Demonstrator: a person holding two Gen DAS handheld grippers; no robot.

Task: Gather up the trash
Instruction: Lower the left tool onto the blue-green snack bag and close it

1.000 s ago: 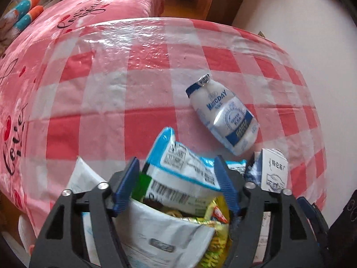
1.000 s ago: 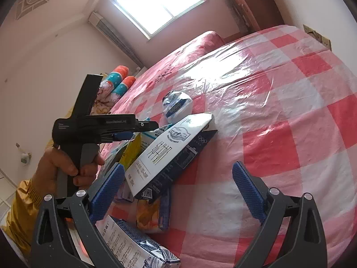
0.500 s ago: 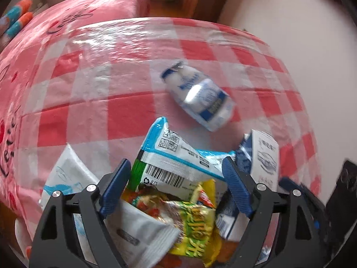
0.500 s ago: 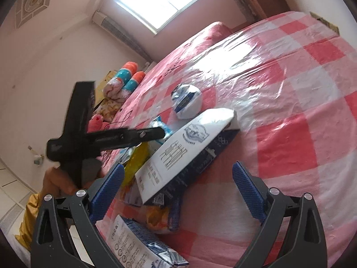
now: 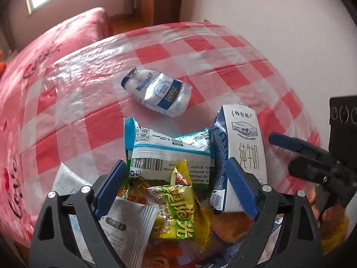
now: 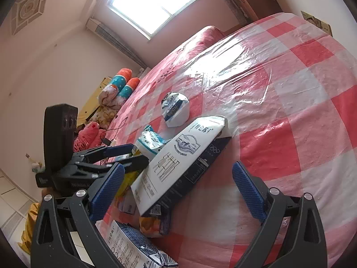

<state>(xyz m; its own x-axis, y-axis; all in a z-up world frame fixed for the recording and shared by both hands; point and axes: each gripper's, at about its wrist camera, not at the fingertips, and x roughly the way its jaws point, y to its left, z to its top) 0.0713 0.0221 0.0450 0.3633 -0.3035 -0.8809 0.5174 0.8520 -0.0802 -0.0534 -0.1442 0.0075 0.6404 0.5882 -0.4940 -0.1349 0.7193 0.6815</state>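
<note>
My left gripper (image 5: pixel 176 185) hangs over a pile of trash on the red-checked tablecloth (image 5: pixel 73 120). Its jaws are opening, and the pads touch nothing. Under them lie a blue-and-white wrapper (image 5: pixel 169 154), a yellow-green snack wrapper (image 5: pixel 178 212) and a white sachet (image 5: pixel 125 218). A blue-and-white milk carton (image 5: pixel 243 154) leans at the pile's right. Beyond it a crushed white bottle (image 5: pixel 158 93) lies on its side. My right gripper (image 6: pixel 178 187) is open, with the milk carton (image 6: pixel 178 163) just ahead of its fingers, untouched. The left gripper (image 6: pixel 116 154) shows at its left.
Another printed packet (image 6: pixel 133 245) lies at the near table edge. A pink bedspread (image 5: pixel 55 44) adjoins the table on the far left, with rolled bedding (image 6: pixel 125 82) behind it. A white wall (image 5: pixel 279 22) runs along the table's right side.
The left jaws widened and let go of the blue-and-white wrapper, which now rests on the pile. That gripper rolled and drew back a little. The right gripper hardly moved.
</note>
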